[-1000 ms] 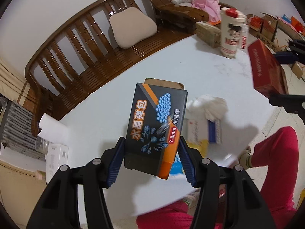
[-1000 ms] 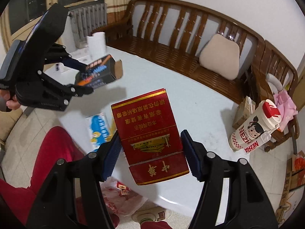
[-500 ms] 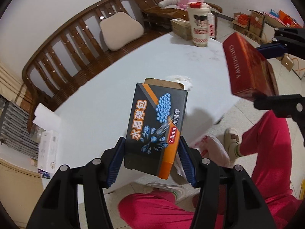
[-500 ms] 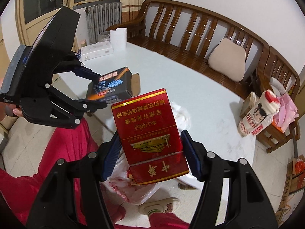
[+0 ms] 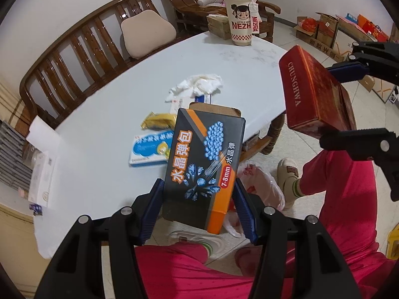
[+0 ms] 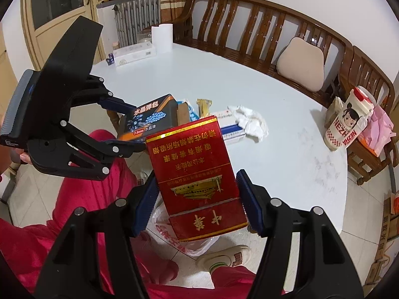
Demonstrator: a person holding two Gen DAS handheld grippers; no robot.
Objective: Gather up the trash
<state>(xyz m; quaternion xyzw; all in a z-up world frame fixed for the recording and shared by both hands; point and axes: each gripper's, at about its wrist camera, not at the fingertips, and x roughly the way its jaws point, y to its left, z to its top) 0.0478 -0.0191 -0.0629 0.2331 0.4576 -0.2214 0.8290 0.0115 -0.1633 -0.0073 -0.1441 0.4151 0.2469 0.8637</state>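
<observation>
My left gripper is shut on a black and orange box, held off the near edge of the white table. My right gripper is shut on a red cigarette carton, also off the table edge; it shows at the right of the left wrist view. A thin pink plastic bag lies on the floor below both boxes, next to the person's feet. On the table lie a crumpled white tissue, a yellow wrapper and a blue and white box.
A tall Nezha cup and a cardboard box stand at the table's far end. A wooden bench with a beige cushion runs behind. A paper roll and white boxes sit at the other end. Red-trousered legs are close.
Both grippers have pulled back from over the table toward the person, carrying their boxes. The plastic bag on the floor has come into view beneath them.
</observation>
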